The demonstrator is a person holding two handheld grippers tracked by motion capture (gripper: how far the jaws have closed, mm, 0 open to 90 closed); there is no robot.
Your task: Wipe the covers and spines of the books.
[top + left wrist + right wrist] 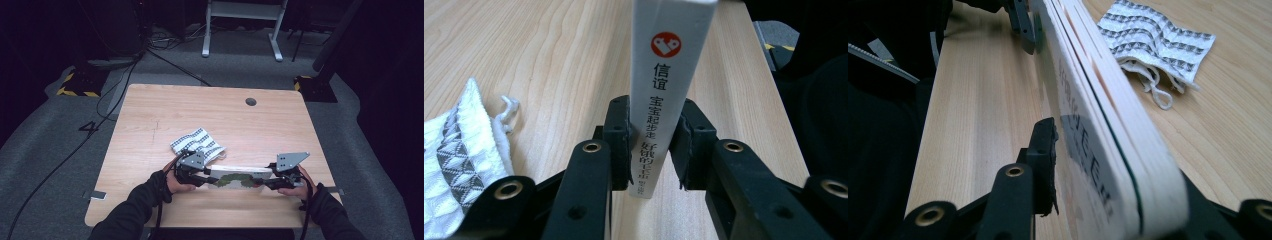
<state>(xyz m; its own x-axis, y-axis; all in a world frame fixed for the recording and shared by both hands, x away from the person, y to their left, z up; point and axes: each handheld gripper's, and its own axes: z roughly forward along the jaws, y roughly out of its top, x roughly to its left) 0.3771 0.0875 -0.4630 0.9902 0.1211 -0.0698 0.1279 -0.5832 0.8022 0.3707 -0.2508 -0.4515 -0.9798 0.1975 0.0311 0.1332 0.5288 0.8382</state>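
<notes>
Book [235, 179] sat pinched at both ends: my left gripper [651, 145] clamped its spine end, my right gripper [272, 182] nipped the other. I had it up on edge near the table's [200, 115] front; the cloth [197, 144] lay behind. Setting it down remained, I judged.

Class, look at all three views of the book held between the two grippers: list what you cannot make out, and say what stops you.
- Book cover picture: too small in the high view; seen edge-on in the right gripper view.
- Right gripper: its far jaw is hidden behind the book's thick page edge.
- Book's top end: cut off by the upper edge of the left gripper view.
- Cloth: cut off by that view's left edge, partly behind the left gripper.
</notes>
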